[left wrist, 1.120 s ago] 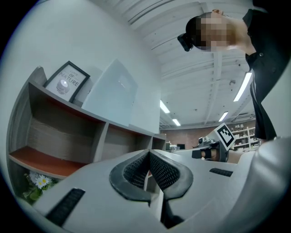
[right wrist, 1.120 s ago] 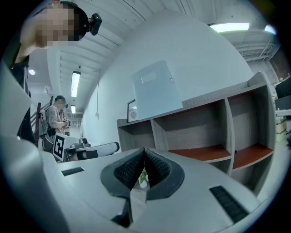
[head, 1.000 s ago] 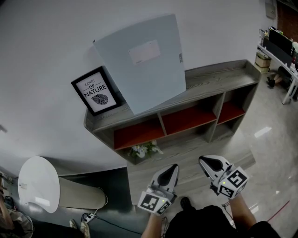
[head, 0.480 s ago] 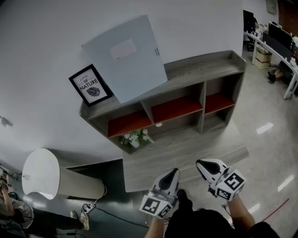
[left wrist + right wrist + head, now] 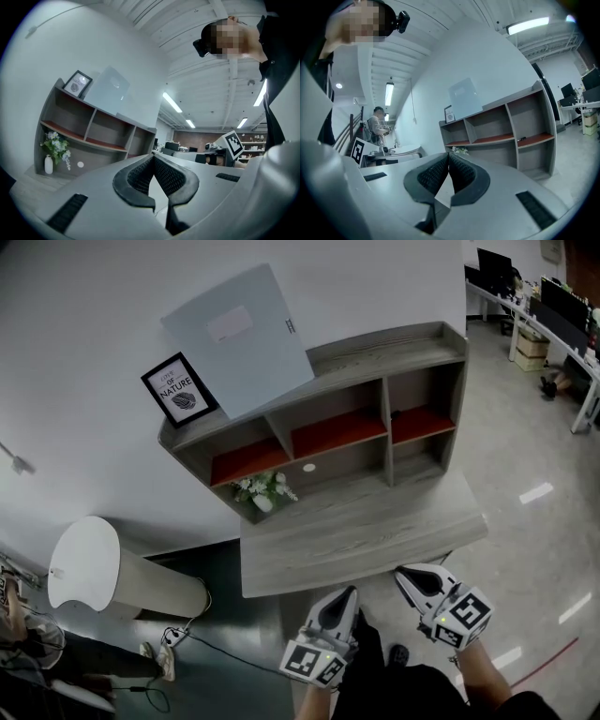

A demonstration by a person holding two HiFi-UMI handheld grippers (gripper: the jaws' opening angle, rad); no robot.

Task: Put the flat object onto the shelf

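Compared with a second ago, the grey wooden shelf unit with red-floored compartments (image 5: 375,362) sits higher, further left and smaller in the head view, and the whole of the low grey wooden platform (image 5: 356,531) in front of it now shows, while both grippers remain low at the bottom edge. The flat pale blue-grey board (image 5: 236,338) has not shifted: it stands tilted on the top of the shelf unit, leaning back against the white wall (image 5: 94,296), its lower left corner just beside the black picture frame (image 5: 180,390). The left gripper (image 5: 350,592) has its jaws together on nothing, the ribbed pads (image 5: 140,174) meeting at their tips in the left gripper view. The right gripper (image 5: 403,572) likewise has its jaws together and empty, as the right gripper view shows. Both point towards the platform's near edge, so the board lies well apart from them, up and to the left, with the platform and all the compartments between. The frame reads "LOVE OF NATURE" over a dark leaf-like print. The board carries a pale rectangular label (image 5: 230,323) and a small dark mark near its right edge, both too small to read. Each gripper bears a cube with black-and-white square markers (image 5: 312,662). A small white vase of white flowers (image 5: 262,491) stands on the platform below the left compartment.
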